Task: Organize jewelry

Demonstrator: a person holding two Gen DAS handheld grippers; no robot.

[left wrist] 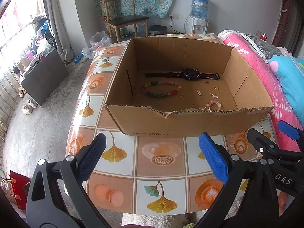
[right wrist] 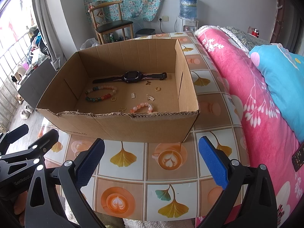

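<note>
On the tiled-print table (left wrist: pixel 161 172), a cardboard box (left wrist: pixel 190 121) stands beside pink bedding (right wrist: pixel 247 95).

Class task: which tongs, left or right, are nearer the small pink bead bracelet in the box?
Right, slightly. The pink bracelet lies just left of the right tongs' line; the left tongs sit further left.

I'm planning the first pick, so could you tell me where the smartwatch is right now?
The smartwatch lies flat on the floor of the cardboard box, near its far wall, just beyond the multicoloured bead bracelet; both views show it.
</note>
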